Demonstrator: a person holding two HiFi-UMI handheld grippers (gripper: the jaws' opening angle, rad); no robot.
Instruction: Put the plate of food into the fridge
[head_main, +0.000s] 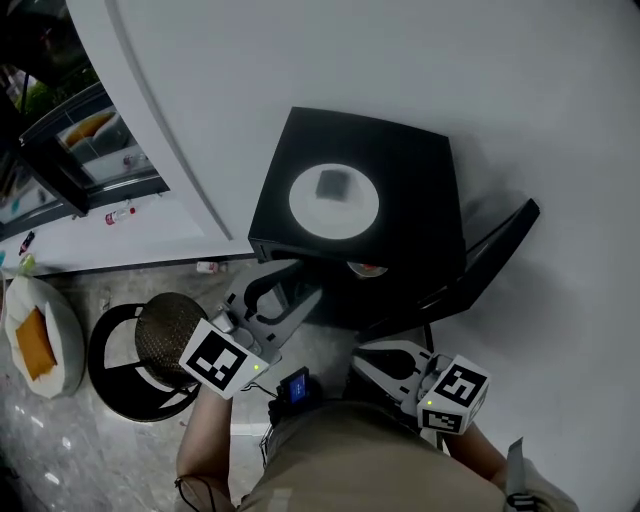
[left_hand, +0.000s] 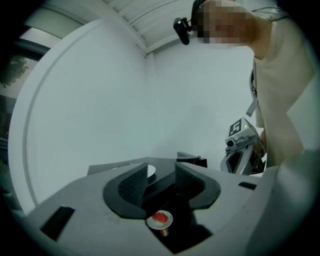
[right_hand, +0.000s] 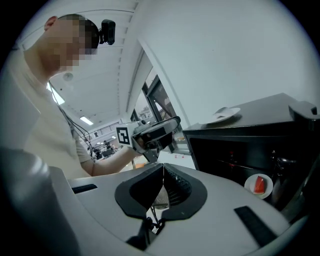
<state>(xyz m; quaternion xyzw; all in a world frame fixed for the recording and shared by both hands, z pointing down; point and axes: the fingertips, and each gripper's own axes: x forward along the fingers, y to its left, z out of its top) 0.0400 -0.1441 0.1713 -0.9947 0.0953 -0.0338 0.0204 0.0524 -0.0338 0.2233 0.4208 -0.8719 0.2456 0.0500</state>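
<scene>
a plate (head_main: 306, 212) sits on the fridge (head_main: 410, 165); the plate of food (head_main: 367, 268) lies inside it; a stool (head_main: 165, 335) stands to its left.

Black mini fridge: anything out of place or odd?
Nothing is spilled or damaged. The black mini fridge has its door hanging open, with a small white plate of red food inside. A second white round plate holding a grey lump sits on the fridge's top rather than inside.

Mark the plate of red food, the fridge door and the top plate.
plate of red food (right_hand: 249, 186): right gripper view, white rim.
fridge door (head_main: 490, 250): head view, top edge.
top plate (head_main: 310, 212): head view, bare white part.
</scene>
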